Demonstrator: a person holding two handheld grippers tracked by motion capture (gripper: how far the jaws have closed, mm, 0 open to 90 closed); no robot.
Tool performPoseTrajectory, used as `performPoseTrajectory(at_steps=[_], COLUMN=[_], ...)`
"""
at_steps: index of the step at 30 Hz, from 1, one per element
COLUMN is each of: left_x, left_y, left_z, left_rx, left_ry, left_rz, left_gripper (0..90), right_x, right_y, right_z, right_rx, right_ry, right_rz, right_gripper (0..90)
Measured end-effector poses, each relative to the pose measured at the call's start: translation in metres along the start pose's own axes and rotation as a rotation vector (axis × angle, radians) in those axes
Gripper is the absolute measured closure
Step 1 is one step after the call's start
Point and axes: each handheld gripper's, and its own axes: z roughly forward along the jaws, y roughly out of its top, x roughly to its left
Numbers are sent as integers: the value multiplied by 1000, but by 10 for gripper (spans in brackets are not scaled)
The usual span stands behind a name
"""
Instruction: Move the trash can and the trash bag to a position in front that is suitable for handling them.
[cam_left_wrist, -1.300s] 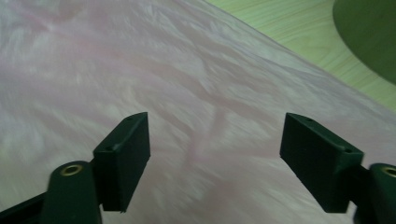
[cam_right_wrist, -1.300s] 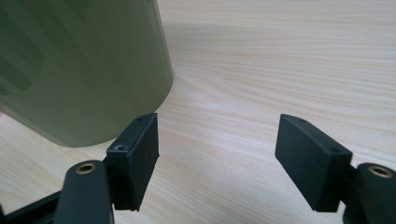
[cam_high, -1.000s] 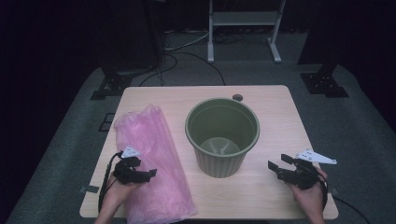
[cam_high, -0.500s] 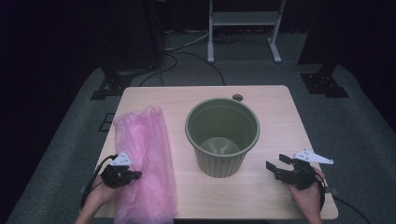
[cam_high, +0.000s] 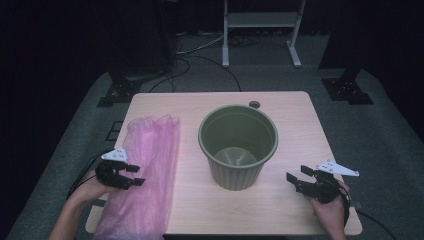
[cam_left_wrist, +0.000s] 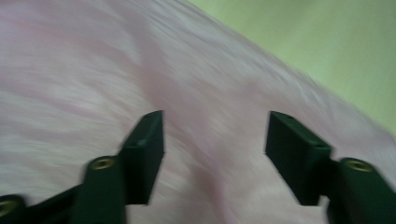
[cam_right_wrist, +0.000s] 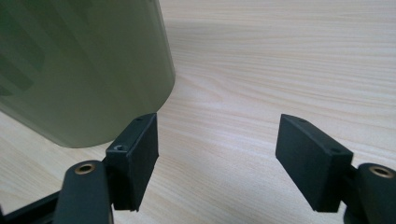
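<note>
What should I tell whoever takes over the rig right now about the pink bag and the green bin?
Left claw: open, its jaws have just been opening, nothing between them; it sits at the left edge of the pink plastic bag.
Right claw: open and empty, low over the table, right of the green bin.
Things: the bag lies lengthwise along the table's left side, its near end hanging over the front edge. The bin stands upright in the middle; no liner shows in it.
Done: nothing visible yet.
Left: probably grip the bag, open it and line the bin.
</note>
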Motion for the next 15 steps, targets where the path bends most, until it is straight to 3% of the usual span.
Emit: performPoseTrajectory(at_steps=[1,2,3,4,5,6,7,8,11,15], left_x=[5,5,8,8,8,8,5,5,-1,-4], left_y=[6,6,10,10,12,12,14,14,14,7], left_z=[5,5,12,12,20,20,31,31,50,64], left_rx=[-10,-10,-20,-20,-19,-19,-4,-4,40,74], left_ry=[123,123,229,229,292,292,335,335,372,405], left_rz=[-95,-95,-190,-190,-273,-273,-318,-318,-379,-376], left_gripper=[221,191,176,172,171,171,172,171,171,171], right_x=[0,0,1,1,2,2,2,2,0,-1], right_y=[0,0,0,0,0,0,0,0,0,0], right_z=[0,0,0,0,0,0,0,0,-2,-4], right_rx=[2,1,1,1,5,5,4,4,0,-5], right_ry=[1,2,3,3,2,2,2,2,4,5], right_rz=[-3,-7,-8,-8,-12,-12,-14,-14,-10,-10], right_gripper=[292,291,292,292,291,291,291,291,292,292])
